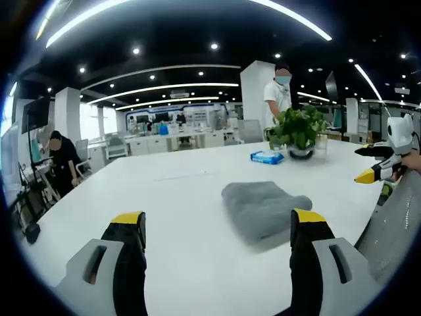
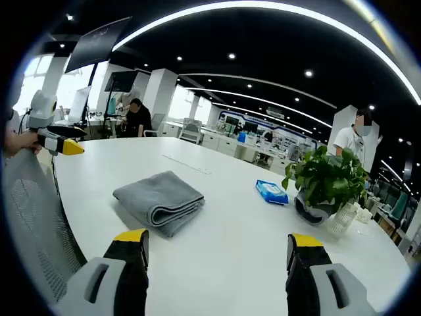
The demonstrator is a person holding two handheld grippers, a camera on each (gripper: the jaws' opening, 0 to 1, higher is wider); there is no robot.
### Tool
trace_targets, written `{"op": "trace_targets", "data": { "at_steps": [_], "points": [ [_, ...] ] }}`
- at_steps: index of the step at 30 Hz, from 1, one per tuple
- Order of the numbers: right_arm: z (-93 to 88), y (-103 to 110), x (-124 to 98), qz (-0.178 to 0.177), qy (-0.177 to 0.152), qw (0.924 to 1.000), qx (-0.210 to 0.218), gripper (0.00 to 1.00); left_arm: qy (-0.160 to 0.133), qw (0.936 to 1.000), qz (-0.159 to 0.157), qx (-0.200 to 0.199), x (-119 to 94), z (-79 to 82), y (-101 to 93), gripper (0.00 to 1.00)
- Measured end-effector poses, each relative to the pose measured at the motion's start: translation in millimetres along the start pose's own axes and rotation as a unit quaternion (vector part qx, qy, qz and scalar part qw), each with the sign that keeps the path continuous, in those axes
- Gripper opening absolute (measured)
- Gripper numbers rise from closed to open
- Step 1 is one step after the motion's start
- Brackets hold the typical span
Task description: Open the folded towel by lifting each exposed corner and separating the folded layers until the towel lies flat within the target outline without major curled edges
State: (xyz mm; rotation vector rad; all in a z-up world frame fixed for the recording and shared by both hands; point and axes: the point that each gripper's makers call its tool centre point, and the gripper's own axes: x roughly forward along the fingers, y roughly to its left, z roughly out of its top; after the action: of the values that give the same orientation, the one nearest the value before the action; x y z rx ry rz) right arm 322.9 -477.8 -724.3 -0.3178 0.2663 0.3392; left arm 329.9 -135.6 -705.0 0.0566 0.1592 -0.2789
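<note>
The towel lies folded on the white table, just ahead of my left gripper, near its right jaw. My right gripper sees it ahead-left. Both are spread wide, holding nothing.

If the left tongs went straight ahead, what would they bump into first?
Probably the folded grey towel. It lies on the white table just ahead of the open left tongs, nearer their right tip, though depth is hard to judge.
</note>
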Motion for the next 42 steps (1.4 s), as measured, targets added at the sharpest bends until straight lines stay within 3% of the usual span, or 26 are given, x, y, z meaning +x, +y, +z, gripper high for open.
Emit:
{"op": "trace_targets", "data": {
  "at_steps": [42],
  "points": [
    [-13.0,1,-1,0.004,0.038,0.9993,0.007,0.87,0.011,0.9998,-0.018,0.002,1,-4.3,-8.5,0.82]
  ]
}}
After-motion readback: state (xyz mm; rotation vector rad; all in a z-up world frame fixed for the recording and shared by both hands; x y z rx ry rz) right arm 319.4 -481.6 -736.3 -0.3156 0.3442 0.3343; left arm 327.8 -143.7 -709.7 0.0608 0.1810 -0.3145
